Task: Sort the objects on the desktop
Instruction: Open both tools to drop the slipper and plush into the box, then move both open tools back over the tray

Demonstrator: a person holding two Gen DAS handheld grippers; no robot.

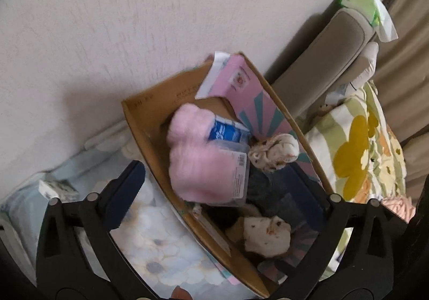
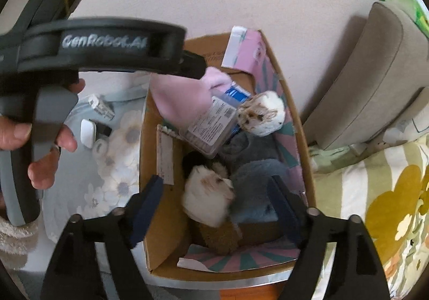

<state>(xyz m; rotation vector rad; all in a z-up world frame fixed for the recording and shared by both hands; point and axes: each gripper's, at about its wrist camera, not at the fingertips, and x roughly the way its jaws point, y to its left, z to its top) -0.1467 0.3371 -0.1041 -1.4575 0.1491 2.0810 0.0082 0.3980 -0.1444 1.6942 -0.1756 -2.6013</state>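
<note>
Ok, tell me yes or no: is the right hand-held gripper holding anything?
No, the right hand-held gripper is open above the box, with nothing between its fingers.

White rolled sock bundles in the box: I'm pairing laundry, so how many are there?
2. One white bundle lies at the far end beside the clear plastic pack; the other sits nearer, against the grey-blue fleece. More may be hidden underneath.

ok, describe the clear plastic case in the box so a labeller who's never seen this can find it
Find the open cardboard box against the wall. Inside it, near the far end, a clear plastic case lies beside the fluffy pink cloth, just left of the upper white plush. It is the only hard, see-through item, with a white printed label and a blue one; everything around it is soft.
</note>
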